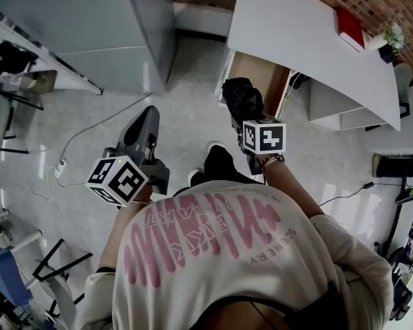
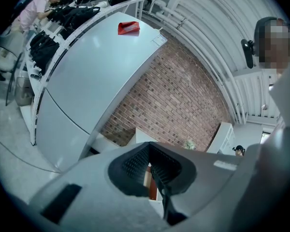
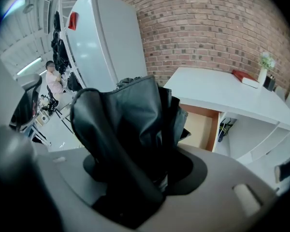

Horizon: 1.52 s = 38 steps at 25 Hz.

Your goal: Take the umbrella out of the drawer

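Count: I see one umbrella [image 1: 242, 96], one open drawer [image 1: 263, 74], two tools, one red book [image 1: 349, 27] and one small potted plant [image 1: 392, 36].
Umbrella: black, folded, its fabric soft and creased in loose bunches. It sits in my right tool, out of the drawer and over that drawer's near corner.
Right tool [image 1: 249, 119]: pinching the umbrella's bundled fabric, pointing steeply down.
Left tool [image 1: 149, 115]: ribbed black pads pressed together at the tips with nothing between them, held about level over the floor [image 1: 186, 53].
Drawer: shallow box with a plain wooden bottom, pulled out from under the white tabletop [image 1: 296, 26].
Tabletop: smooth with a curved front edge. The book and plant sit at its far end.
Room: pale floor lies open between the desk and the grey cabinet [image 1: 89, 19]. One thin cable [image 1: 89, 130] trails across it on my left.
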Available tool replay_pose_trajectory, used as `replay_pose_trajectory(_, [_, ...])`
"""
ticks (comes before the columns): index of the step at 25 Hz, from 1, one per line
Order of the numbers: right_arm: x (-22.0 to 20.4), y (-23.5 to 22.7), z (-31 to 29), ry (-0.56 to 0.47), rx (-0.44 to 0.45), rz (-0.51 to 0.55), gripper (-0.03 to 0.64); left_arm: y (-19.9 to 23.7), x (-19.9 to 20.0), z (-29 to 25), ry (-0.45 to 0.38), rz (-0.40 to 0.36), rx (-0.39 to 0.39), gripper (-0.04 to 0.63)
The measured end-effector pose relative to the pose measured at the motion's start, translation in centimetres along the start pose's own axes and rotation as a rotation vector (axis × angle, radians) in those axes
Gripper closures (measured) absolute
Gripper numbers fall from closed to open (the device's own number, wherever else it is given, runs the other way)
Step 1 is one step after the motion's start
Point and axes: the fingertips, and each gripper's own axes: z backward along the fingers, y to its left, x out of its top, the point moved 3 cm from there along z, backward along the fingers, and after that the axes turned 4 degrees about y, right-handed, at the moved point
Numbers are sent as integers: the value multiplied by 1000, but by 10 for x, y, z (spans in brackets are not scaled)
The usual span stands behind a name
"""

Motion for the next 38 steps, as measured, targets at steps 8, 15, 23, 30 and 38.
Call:
replay_pose_trajectory(8, [32,18,17,-86,52,-26,348,-5,5,2,-14,-13,-4,594])
replay_pose_trajectory(15, [57,33,37,-168,91,-38,348,-9,6,8,-32,-22,0,594])
replay_pose_trajectory(23, [78,47,61,-252,151,-57,348,-21,9,14,-60,-38,-12,594])
replay_pose_trajectory(30, [98,60,87,-312,270,-89,348,-27,14,17,-92,-35,-10,594])
replay_pose_trajectory(38, [128,75,116,-396,330,-39,348,-29,19,15,-117,-43,11,594])
